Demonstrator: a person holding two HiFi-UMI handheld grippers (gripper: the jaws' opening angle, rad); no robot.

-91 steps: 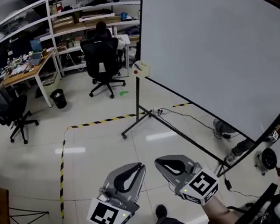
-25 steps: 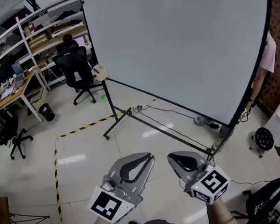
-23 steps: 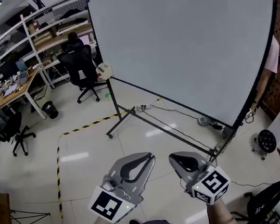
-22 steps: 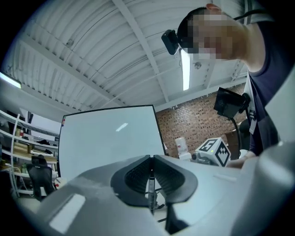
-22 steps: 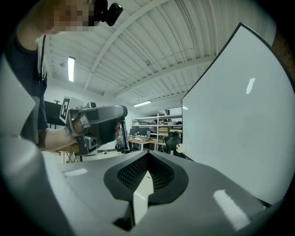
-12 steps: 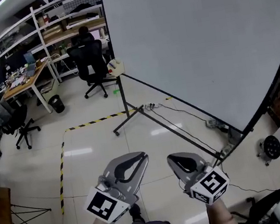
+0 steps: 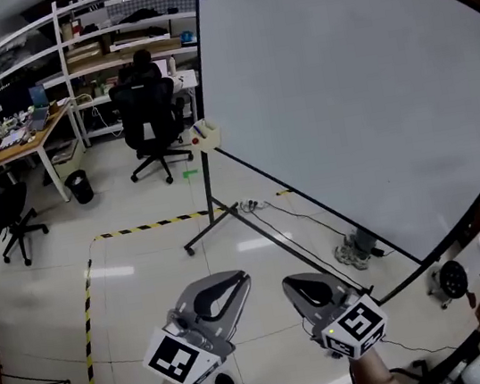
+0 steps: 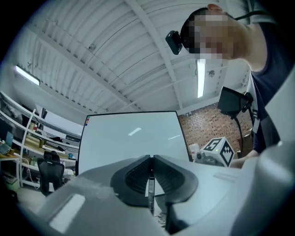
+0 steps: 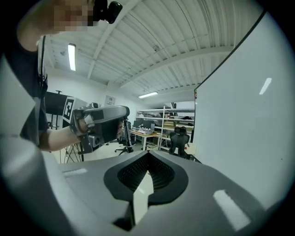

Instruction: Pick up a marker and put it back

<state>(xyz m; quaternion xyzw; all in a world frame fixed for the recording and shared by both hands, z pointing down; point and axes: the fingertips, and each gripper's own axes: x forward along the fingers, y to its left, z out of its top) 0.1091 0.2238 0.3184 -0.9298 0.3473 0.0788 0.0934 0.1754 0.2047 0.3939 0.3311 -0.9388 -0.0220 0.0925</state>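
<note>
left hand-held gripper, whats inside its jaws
A thin dark marker stands clamped between the closed jaws of the left hand-held gripper. Its lower part shows in the opening below the tips; the part pinched inside the jaws is covered.

Finish notes. The whiteboard (image 7: 370, 102) has a smooth white face with a soft sheen and a dark metal frame. Left of the whiteboard, the floor (image 7: 140, 247) is glossy pale tile showing lamp glare. The left gripper (image 7: 245, 273) and right gripper (image 7: 285, 281) have matt grey plastic shells. Their fingers (image 8: 133, 175) are lined with dark ribbed pads. The marker (image 8: 150, 186) has a glossy dark barrel. Right of the whiteboard is a rough brick wall (image 8: 207, 126). Above it, the ceiling (image 8: 92, 60) is pale ribbed sheet.
</note>
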